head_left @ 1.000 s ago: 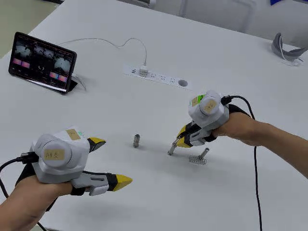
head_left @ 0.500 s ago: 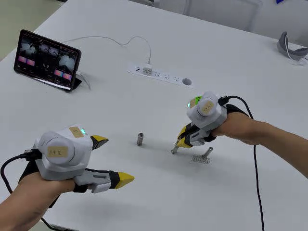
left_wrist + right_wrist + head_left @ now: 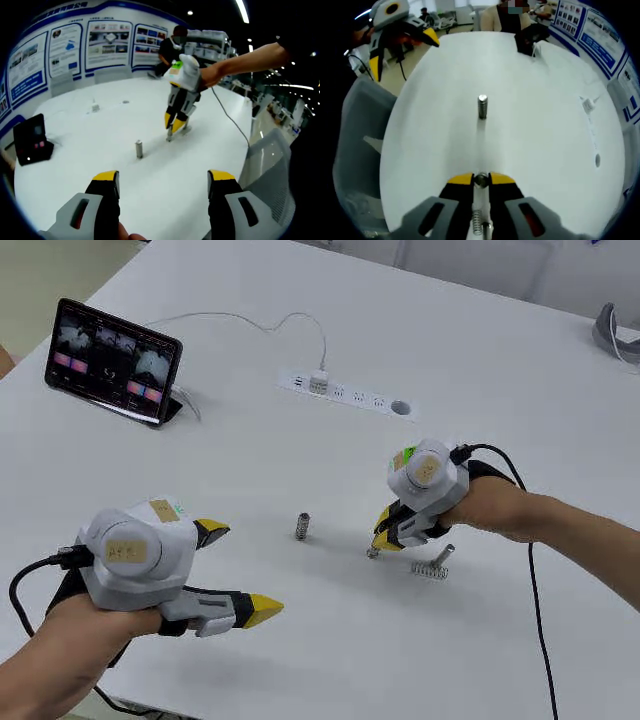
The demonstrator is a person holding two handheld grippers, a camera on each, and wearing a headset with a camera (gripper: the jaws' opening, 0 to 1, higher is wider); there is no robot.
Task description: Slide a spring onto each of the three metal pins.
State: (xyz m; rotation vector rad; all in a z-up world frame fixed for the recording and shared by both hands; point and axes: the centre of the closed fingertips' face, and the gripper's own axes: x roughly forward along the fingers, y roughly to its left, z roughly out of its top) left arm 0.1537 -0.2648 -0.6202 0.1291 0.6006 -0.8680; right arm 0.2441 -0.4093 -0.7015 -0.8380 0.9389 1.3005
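Held pin (image 3: 481,180): clamped between the jaws of the right gripper (image 3: 384,537), tip down on the table (image 3: 330,660), right of centre. The right gripper view shows a fitted spring (image 3: 477,219) along its shaft between the jaws, so I read this one as loaded and being stood up.

Standing pin (image 3: 303,527): upright just left of the held pin, apart from it. The lower part looks ribbed, likely a spring already on it, but it's too small to be sure.

Loose pin (image 3: 444,553) and loose spring (image 3: 428,571): lying on the table just right of the right gripper, close beside each other, not assembled. Can't tell if they touch.

Left gripper (image 3: 240,569): near left, jaws wide apart, holding nothing, well clear of all the pins.

Status: roughly two of three done, pending release of the held one. The loose pair is left to do.

Far left is a tablet (image 3: 110,362); far centre is a power strip (image 3: 345,395). Neither is in the way.
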